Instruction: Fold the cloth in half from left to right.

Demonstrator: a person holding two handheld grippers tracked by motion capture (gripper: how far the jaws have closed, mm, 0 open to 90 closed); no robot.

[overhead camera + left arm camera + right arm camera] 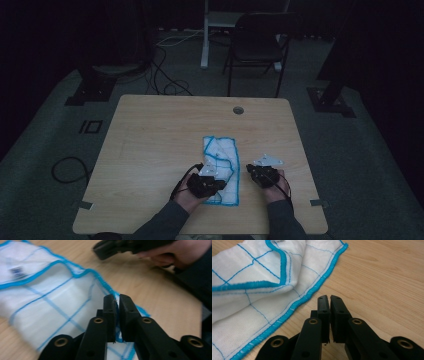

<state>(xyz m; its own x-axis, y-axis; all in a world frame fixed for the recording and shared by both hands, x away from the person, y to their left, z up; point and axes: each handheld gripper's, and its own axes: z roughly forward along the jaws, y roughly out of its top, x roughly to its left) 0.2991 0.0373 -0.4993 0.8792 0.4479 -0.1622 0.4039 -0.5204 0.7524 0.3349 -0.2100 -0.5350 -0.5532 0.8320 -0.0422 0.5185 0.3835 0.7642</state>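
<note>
Table [150, 150]: a light wooden top in a dim room; a person's forearms reach in from the near edge, one gripper in each hand.
Cloth [220, 165]: white with a thin blue grid and a bright blue stitched hem; it lies partly folded and rumpled at the table's near middle, between the two grippers, with an upper layer turned over the lower one.
Left gripper [116, 300]: jaws closed together right at the cloth's blue hem; I judge they pinch that edge, though the grip looks thin.
Right gripper [329, 299]: jaws pressed closed on nothing, resting above bare wood just beside the cloth's hem, not touching it.
Risk, slipping: the left pinch sits only on the hem, so a pull could likely let the edge slide out.
Risk, bunching: with the right gripper off the cloth, a one-sided tug would probably drag the whole cloth and crumple the fold rather than spread it.
Label [17, 271]: a small tag sewn on the cloth with dark marks; too blurred to read.
</note>
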